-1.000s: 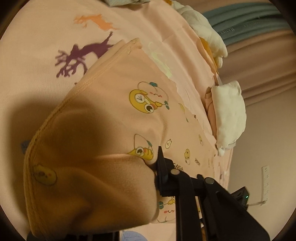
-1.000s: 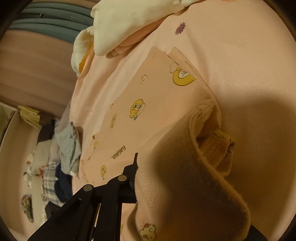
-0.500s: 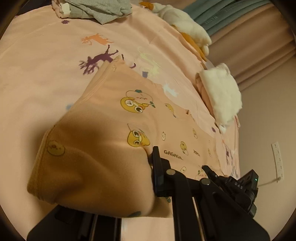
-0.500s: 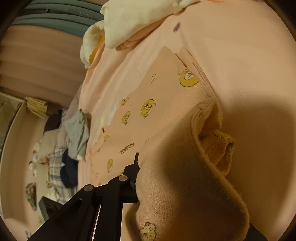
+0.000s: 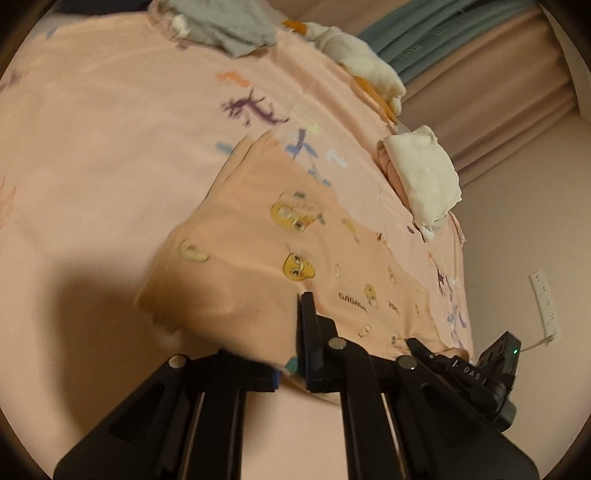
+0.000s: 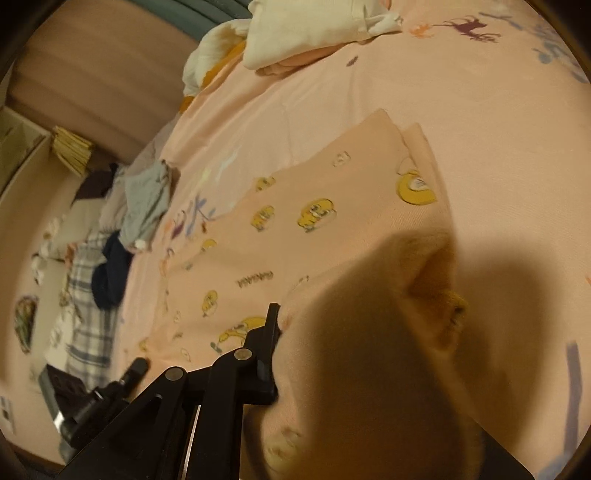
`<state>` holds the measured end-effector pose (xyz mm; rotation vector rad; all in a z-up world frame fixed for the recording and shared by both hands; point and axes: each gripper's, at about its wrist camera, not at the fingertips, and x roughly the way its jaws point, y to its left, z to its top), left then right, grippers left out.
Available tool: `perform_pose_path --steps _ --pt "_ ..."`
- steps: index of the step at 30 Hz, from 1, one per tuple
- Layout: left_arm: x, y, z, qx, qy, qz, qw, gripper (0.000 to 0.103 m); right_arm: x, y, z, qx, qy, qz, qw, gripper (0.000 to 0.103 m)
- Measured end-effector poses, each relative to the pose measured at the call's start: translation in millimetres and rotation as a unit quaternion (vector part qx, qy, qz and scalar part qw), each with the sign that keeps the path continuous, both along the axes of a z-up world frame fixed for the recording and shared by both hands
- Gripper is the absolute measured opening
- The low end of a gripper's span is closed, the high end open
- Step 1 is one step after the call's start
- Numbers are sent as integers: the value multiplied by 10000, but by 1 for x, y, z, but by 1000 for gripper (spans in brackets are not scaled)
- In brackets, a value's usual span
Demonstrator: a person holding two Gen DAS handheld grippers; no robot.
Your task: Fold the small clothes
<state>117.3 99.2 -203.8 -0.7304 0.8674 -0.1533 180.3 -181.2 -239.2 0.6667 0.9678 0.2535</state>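
While both sets of jaws pinch the near hem of the peach garment (image 5: 280, 236), the step in hand looks like the first fold: the edge nearest the jaws is lifted off the bed (image 5: 92, 129) and is being carried over the rest of the cloth, which lies flat ahead of the jaws.

The left gripper (image 5: 291, 354) has its jaws pressed together on one corner of that hem; they have just been closing the last little way, with the fabric between them. Cloth bulges up on the left side of its jaws and runs away flat beyond their tips, duck prints showing.

The right gripper (image 6: 280, 350) holds the other corner (image 6: 369, 369) in jaws pressed tight on the fabric. A thick, shadowed roll of cloth hangs to the right of its jaws and hides the right finger entirely.

Other clothes sit well beyond the jaws: a cream folded pile (image 5: 424, 177) and a grey heap (image 5: 225, 22) at the far edge of the bed.

The next move, as I judge it, calls for carrying both corners forward together, level with each other, until the lifted hem meets the far edge of the garment, then lowering it. If one side runs ahead of the other, the fold would land skewed, so the hem should stay taut between the two jaws.
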Motion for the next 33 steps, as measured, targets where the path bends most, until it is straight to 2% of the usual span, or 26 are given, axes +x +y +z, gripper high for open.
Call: perform_pose_path --steps 2,5,7,10,13,15,16,17,18,23,24,25,26,27,28,31,33 --pt "-6 -2 -6 155 120 48 9998 4 -2 0 -4 -113 60 -44 9999 8" --pt "-16 -8 -8 275 149 -49 9995 4 -11 -10 -10 112 61 -142 9998 8" --pt "-21 -12 -4 333 56 -73 9994 4 -14 -13 -9 102 -62 -92 9999 8" --pt "-29 -17 5 518 -102 -37 9986 4 -21 -12 -3 -213 -208 -24 9996 7" --pt "-34 -21 6 612 -165 -38 9980 5 -21 -19 -8 14 -181 -6 9998 7" --pt "-32 -18 1 540 -81 31 9985 15 -19 -27 -16 295 -27 -57 9995 8" --pt "-29 -15 -5 436 106 71 9990 39 -19 -31 -20 424 74 -86 9990 8" --pt "-25 -11 -10 222 243 107 9994 58 -21 -33 -22 493 91 -66 9987 8" --pt "-22 -4 -17 -267 194 140 9994 61 -21 -33 -22 504 62 -5 9987 8" --pt "-4 12 -24 -1318 1 259 9909 71 -23 -25 -19 255 -9 94 9996 8" --pt "3 12 -27 -1464 25 239 9889 69 -24 -26 -20 243 -6 97 9997 8" --pt "8 12 -29 -1515 137 270 9880 62 -23 -25 -20 241 0 96 9997 8" --pt "14 12 -31 -1515 219 313 9877 46 -24 -26 -21 256 4 97 9996 8" --pt "18 11 -33 -1466 256 334 9883 36 -24 -27 -21 288 6 101 9995 8" --pt "22 9 -36 -1389 276 350 9893 17 -24 -28 -22 337 4 113 9994 8" --pt "17 5 -37 -1086 145 391 9932 10 -23 -31 -26 496 29 129 9987 8" --pt "11 -1 -26 -627 39 385 9973 8 -22 -32 -26 538 28 155 9984 8"
